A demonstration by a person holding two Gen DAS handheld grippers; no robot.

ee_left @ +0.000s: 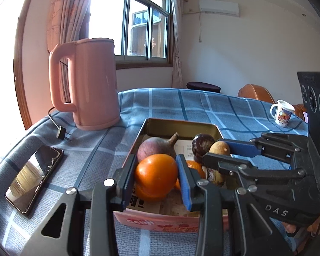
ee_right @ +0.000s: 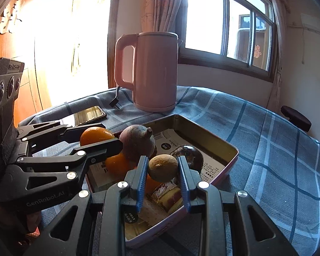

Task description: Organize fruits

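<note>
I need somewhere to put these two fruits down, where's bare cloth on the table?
Free: tablecloth between kettle and mug, beyond the tin; also the strip between phone and tin. Crowded: inside the tin, around both claws.

White walls (ee_left: 234, 49), sliding window (ee_left: 138, 21) with wooden sill far ahead of the tongs, pale curtains (ee_left: 64, 15) on both sides, air conditioner (ee_left: 218, 7) high right, glaring daylight at left, wooden chair (ee_left: 256, 93) beyond the blue checked tablecloth (ee_left: 202, 106).
</note>
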